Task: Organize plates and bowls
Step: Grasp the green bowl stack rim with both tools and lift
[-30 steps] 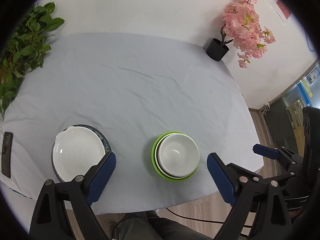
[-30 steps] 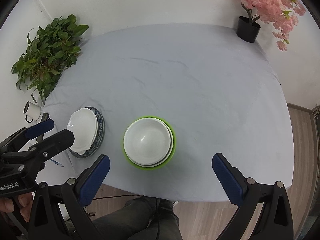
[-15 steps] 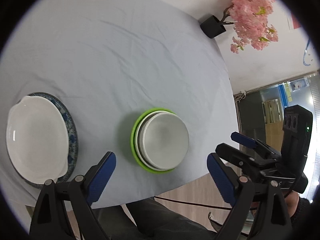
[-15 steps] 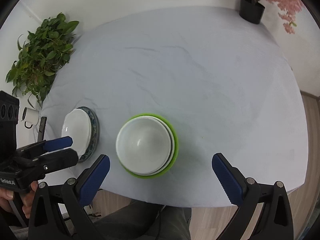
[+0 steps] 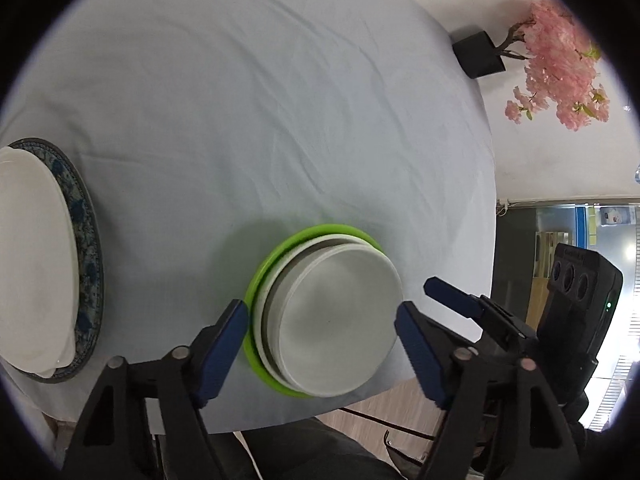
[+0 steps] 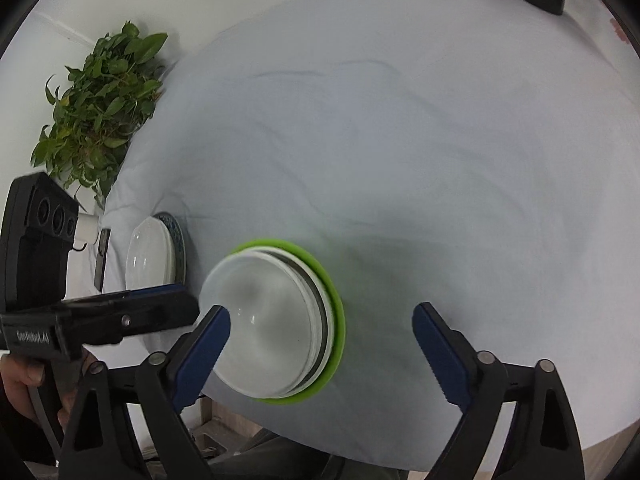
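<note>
Left gripper (image 5: pixel 320 332) spread wide, pads flanking the white bowl stack (image 5: pixel 332 316) in the green bowl (image 5: pixel 256 280) at the table's (image 5: pixel 260 92) near edge; contact unclear. Right gripper (image 6: pixel 320 332) also spread, stack left of centre, so left looks nearer. Plates (image 5: pixel 32 256) well apart, leftward.

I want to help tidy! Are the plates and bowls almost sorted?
Partly. White bowls already sit nested in the green bowl, and a white dish lies on the blue patterned plate. Both grippers, left and right, are open around the bowl stack, holding nothing. Any remaining moving is still undone.
</note>
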A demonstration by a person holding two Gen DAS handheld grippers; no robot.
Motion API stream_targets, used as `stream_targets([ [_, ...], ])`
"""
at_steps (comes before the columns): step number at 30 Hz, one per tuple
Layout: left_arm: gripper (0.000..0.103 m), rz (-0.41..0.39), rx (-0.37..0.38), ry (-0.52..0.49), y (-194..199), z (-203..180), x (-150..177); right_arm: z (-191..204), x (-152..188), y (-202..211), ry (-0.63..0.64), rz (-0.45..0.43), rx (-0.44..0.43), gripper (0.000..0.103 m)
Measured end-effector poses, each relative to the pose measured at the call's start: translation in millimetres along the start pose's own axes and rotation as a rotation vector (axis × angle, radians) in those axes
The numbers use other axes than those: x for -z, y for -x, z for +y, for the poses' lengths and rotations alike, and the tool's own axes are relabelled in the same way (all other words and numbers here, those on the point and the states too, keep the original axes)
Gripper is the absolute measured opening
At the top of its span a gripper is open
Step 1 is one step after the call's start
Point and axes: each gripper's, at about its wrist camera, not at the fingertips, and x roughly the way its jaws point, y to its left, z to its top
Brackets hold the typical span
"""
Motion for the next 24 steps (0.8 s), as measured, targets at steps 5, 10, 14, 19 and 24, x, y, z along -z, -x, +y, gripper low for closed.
stream_targets([
  [5, 0.066, -0.021, -0.011, 0.012, -1, -1, -1, -1, 8, -15, 0.016, 0.029, -0.026, 0.069],
  [10, 0.056, -0.02, -0.025, 0.027, 2, 6, 0, -3, 14, -27, 0.002, 0.05, -0.034, 0.052],
  [14, 0.056, -0.023, -0.091, 0.013, 4, 3, -1, -3, 15, -35, -0.029, 0.054, -0.022, 0.04],
  [19, 0.056, 0.007, -0.148, 0.004, -2, 7, -1, -5, 16, -44, -0.072, 0.069, -0.031, 0.037],
  [24, 0.053, 0.039, -0.127, 0.01, -13, 13, -1, -6, 16, -53, -0.099, 0.093, -0.016, 0.03],
])
